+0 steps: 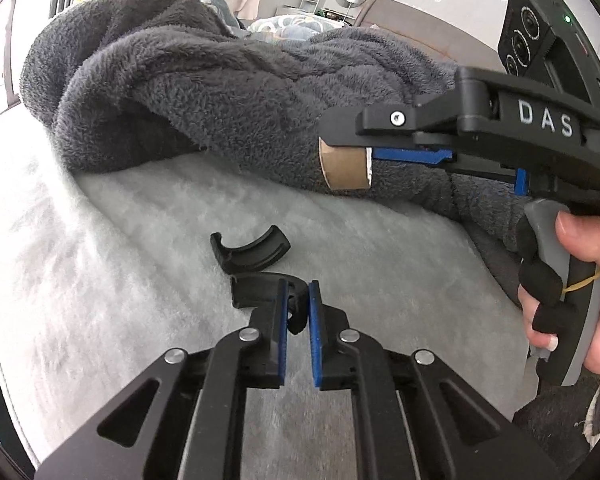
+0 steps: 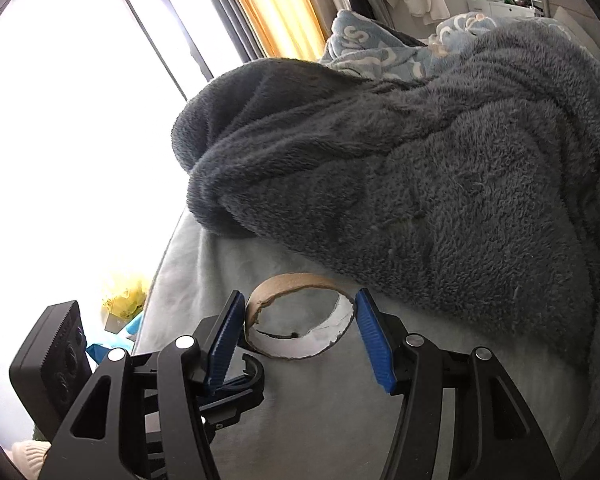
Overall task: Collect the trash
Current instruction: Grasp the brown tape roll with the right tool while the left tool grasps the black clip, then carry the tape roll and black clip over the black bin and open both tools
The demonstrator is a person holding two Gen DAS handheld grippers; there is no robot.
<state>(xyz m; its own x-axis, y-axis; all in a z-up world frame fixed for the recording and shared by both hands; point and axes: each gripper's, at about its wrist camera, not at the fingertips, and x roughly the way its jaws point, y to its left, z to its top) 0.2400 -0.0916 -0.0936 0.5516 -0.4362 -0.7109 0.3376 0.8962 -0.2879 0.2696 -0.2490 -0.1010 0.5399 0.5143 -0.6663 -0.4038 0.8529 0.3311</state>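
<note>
A brown cardboard tape core ring [image 2: 300,318] is held between the blue pads of my right gripper [image 2: 300,320], above the pale bed sheet; it also shows in the left wrist view [image 1: 344,164], against the grey blanket. My left gripper [image 1: 298,300] is shut on a curved black plastic piece [image 1: 260,290] low over the sheet. A second curved black plastic piece [image 1: 250,248] lies loose on the sheet just beyond it. The right gripper [image 1: 364,152] is up and to the right of the left one.
A thick dark grey fleece blanket [image 1: 188,92] is heaped across the bed behind both grippers. The pale sheet [image 1: 100,280] runs to the bed's left edge. A blue patterned blanket [image 2: 380,52], a window and hanging clothes lie beyond.
</note>
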